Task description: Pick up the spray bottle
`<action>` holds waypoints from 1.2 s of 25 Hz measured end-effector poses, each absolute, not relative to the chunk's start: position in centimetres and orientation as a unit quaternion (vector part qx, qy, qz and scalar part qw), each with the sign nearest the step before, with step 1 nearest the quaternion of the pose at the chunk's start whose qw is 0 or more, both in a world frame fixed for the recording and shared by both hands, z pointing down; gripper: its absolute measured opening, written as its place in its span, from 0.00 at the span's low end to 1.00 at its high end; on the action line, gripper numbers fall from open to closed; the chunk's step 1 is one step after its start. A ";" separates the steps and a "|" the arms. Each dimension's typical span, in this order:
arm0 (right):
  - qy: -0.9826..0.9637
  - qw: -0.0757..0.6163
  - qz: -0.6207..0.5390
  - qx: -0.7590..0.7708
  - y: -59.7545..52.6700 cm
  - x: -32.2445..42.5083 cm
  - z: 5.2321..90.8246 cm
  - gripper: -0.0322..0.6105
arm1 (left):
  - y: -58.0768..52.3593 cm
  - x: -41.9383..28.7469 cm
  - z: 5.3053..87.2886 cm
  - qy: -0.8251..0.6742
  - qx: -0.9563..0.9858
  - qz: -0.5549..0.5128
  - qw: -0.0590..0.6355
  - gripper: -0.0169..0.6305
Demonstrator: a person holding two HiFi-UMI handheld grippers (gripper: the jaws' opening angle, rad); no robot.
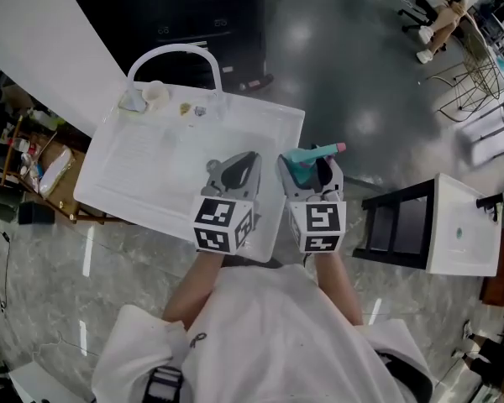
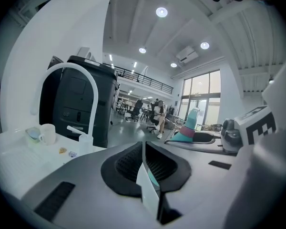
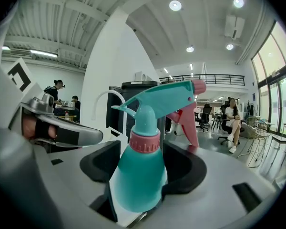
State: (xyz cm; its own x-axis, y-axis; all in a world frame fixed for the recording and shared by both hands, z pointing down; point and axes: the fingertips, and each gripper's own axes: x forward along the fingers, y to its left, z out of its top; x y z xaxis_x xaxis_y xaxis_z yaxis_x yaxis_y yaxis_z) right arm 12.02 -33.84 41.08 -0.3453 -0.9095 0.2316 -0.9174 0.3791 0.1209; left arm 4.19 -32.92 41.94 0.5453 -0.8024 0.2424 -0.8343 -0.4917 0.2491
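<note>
We find the spray bottle (image 3: 139, 173) clamped between the jaws of the right gripper (image 1: 312, 168), which close on its teal body just below the pink collar (image 3: 144, 140). In the right gripper view the spray head points toward 3 o'clock, with the pink trigger (image 3: 188, 120) hanging beneath it. In the head view the bottle sits at 12 o'clock from the gripper's marker cube, over the right edge of the white worktop (image 1: 143, 170). Its base is hidden, so we cannot confirm clearance. The jaws of the left gripper (image 2: 143, 162) are closed together on nothing. We judge the bottle to be light, smooth, thin-walled plastic that may flex or slip under pressure. Grip the body near the shoulder, never the trigger, and keep the bottle upright.
</note>
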 end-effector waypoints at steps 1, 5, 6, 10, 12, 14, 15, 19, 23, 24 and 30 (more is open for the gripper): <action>-0.821 0.128 0.016 0.557 -33.4 12.1 41.0 0.50 | -32.5 4.3 41.9 -0.475 0.862 0.046 0.169 0.09; -0.826 0.120 0.021 0.550 -32.2 11.8 41.1 0.50 | -31.7 4.4 41.9 -0.481 0.860 0.041 0.167 0.09; -0.827 0.121 0.021 0.549 -32.0 11.7 41.2 0.50 | -31.6 4.4 41.9 -0.482 0.860 0.040 0.166 0.09; -0.827 0.120 0.020 0.549 -31.5 11.3 41.1 0.50 | -31.3 4.5 41.6 -0.482 0.861 0.044 0.158 0.09; -0.827 0.119 0.014 0.549 -31.3 11.2 40.9 0.50 | -31.3 4.3 41.4 -0.483 0.860 0.043 0.158 0.09; -0.827 0.119 0.009 0.549 -31.3 11.0 40.6 0.50 | -31.4 4.0 41.2 -0.485 0.859 0.042 0.158 0.09; -0.827 0.119 0.008 0.550 -31.3 11.0 40.6 0.50 | -31.4 3.9 41.1 -0.485 0.859 0.041 0.158 0.09; -0.826 0.120 0.006 0.551 -31.7 10.8 40.5 0.50 | -31.7 3.8 41.2 -0.484 0.860 0.042 0.158 0.09; -0.826 0.125 0.004 0.550 -32.0 10.4 40.7 0.50 | -32.2 3.8 41.3 -0.484 0.860 0.041 0.157 0.09; -0.826 0.126 0.004 0.550 -32.0 10.3 40.8 0.50 | -32.4 3.8 41.3 -0.484 0.860 0.041 0.156 0.09; -0.824 0.128 0.006 0.551 -32.6 10.5 40.9 0.50 | -33.1 3.8 41.0 -0.485 0.861 0.046 0.147 0.09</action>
State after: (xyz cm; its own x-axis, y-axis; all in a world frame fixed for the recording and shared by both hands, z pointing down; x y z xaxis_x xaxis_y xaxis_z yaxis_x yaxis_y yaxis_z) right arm 10.54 -32.62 40.87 -0.3592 -0.9075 0.2178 -0.9104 0.3921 0.1321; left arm 3.84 -33.08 41.03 0.5248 -0.8218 0.2221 -0.8488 -0.4856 0.2091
